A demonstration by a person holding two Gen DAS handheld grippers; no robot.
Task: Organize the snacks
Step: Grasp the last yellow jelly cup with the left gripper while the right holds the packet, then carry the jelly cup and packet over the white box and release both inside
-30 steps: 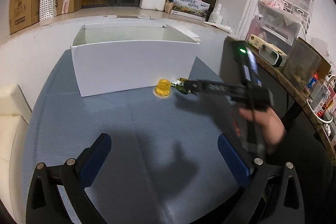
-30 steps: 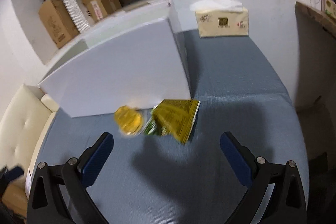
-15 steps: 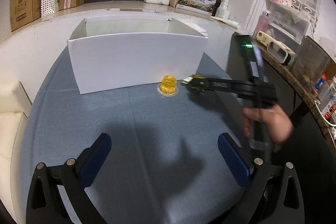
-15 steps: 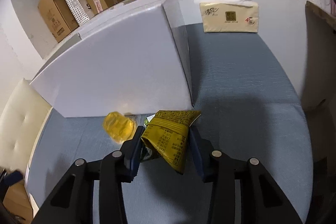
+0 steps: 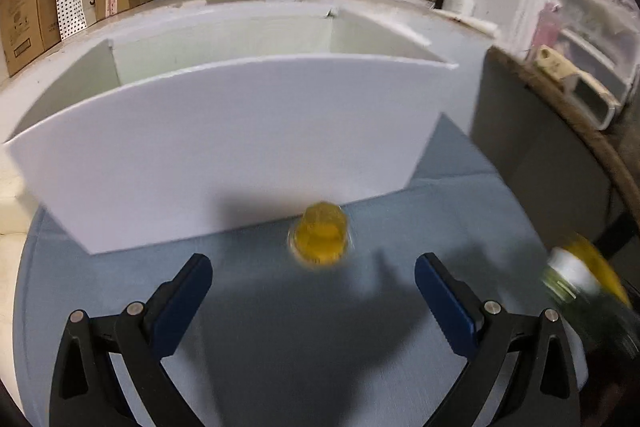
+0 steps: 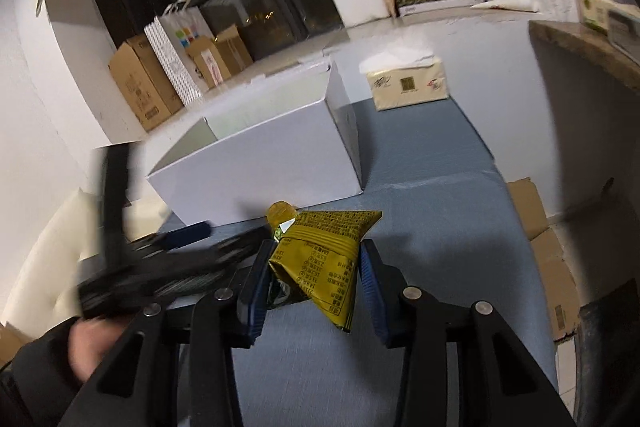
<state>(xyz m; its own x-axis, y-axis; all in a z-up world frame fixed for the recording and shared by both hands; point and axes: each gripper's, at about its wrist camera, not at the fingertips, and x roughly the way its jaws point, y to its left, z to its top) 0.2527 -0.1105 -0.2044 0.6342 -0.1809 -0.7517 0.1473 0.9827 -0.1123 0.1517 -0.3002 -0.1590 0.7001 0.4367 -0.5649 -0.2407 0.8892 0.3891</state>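
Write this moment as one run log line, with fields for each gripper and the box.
left gripper: open, facing jelly cup | right gripper: shut on snack packet, lifted off blue cloth | white box: open top, contents unseen

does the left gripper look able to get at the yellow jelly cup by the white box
Probably yes: the left gripper is open, and the yellow jelly cup sits just ahead on bare blue cloth, the white box only behind it.
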